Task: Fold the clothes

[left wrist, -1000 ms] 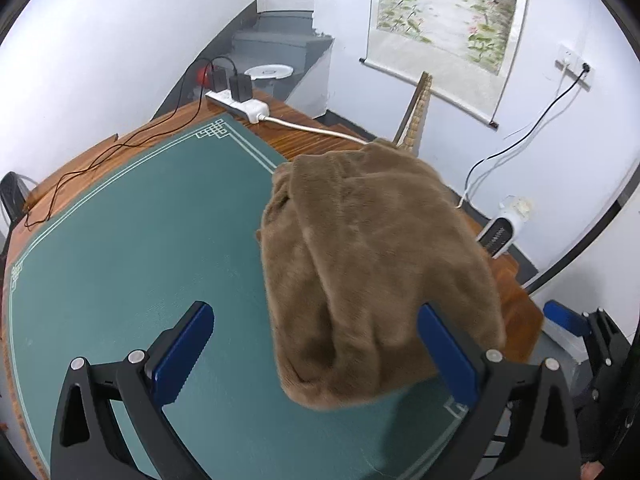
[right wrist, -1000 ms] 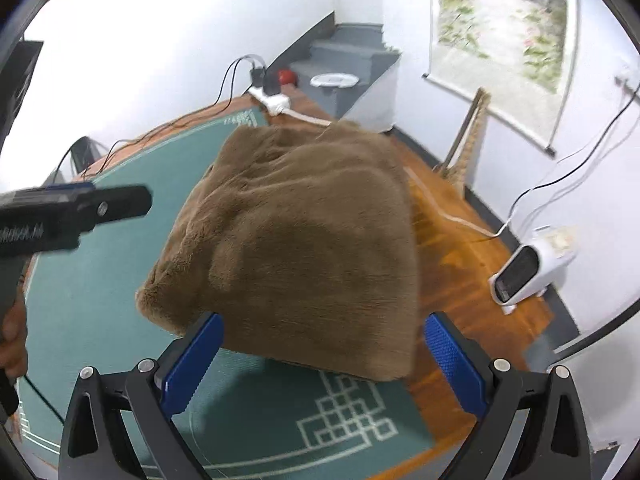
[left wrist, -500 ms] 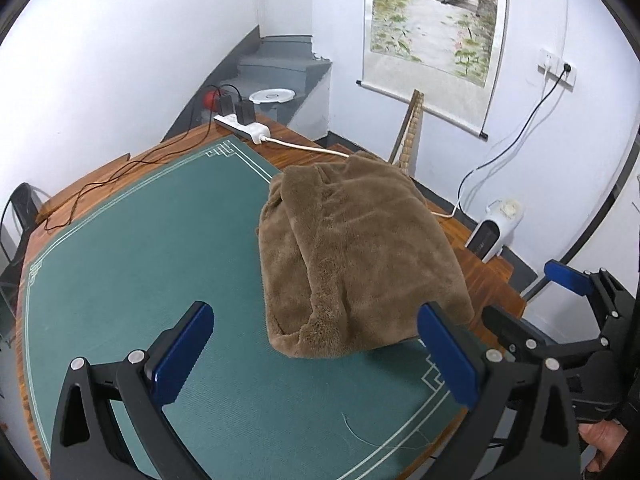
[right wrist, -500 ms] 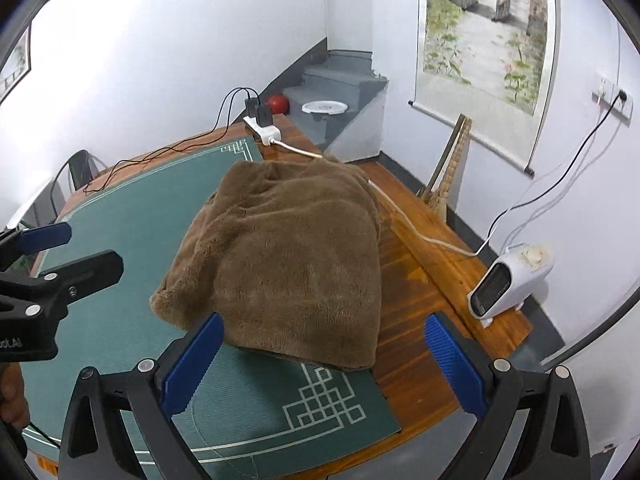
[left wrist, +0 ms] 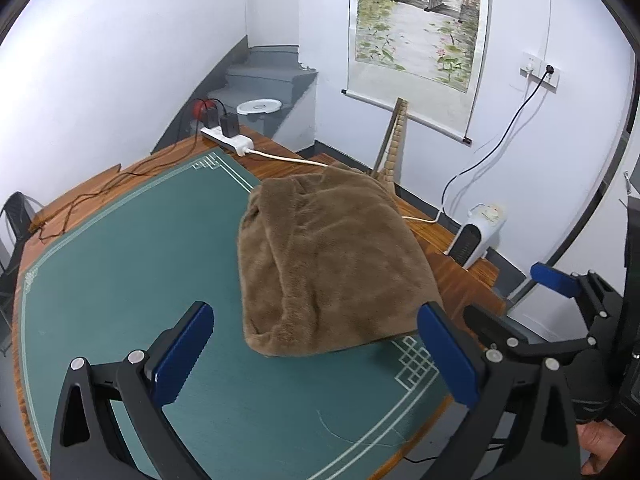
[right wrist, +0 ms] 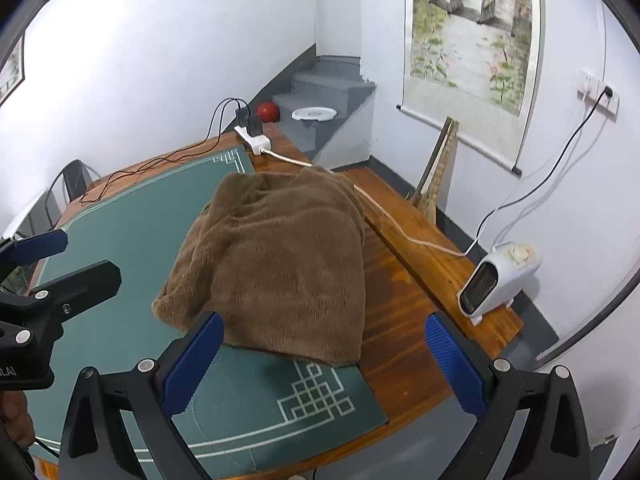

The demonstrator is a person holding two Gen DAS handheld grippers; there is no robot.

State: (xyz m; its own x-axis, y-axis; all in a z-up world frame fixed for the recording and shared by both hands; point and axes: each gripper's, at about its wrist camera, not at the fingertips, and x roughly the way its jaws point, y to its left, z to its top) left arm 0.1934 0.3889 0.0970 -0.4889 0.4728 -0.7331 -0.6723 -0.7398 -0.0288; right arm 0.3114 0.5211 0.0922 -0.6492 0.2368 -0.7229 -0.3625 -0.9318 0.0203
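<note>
A folded brown fleece garment [left wrist: 328, 264] lies on the green mat [left wrist: 120, 264] near the table's right edge; in the right wrist view the garment [right wrist: 280, 264] partly overhangs the bare wood. My left gripper [left wrist: 316, 356] is open, raised above the mat in front of the garment, holding nothing. My right gripper [right wrist: 320, 364] is open too, near the garment's front edge and clear of it. The right gripper also shows in the left wrist view at the right [left wrist: 520, 304], and the left gripper shows at the left of the right wrist view [right wrist: 40, 268].
A white power strip [left wrist: 228, 140] with plugs and cables lies at the table's far corner. A small white heater [right wrist: 496, 280] stands on a wooden bench beside the table. A scroll painting [left wrist: 416, 20] hangs on the wall. Grey stairs rise behind.
Both grippers have drawn back and up from the garment, which now looks smaller and lies still on the table. Both stay open.
</note>
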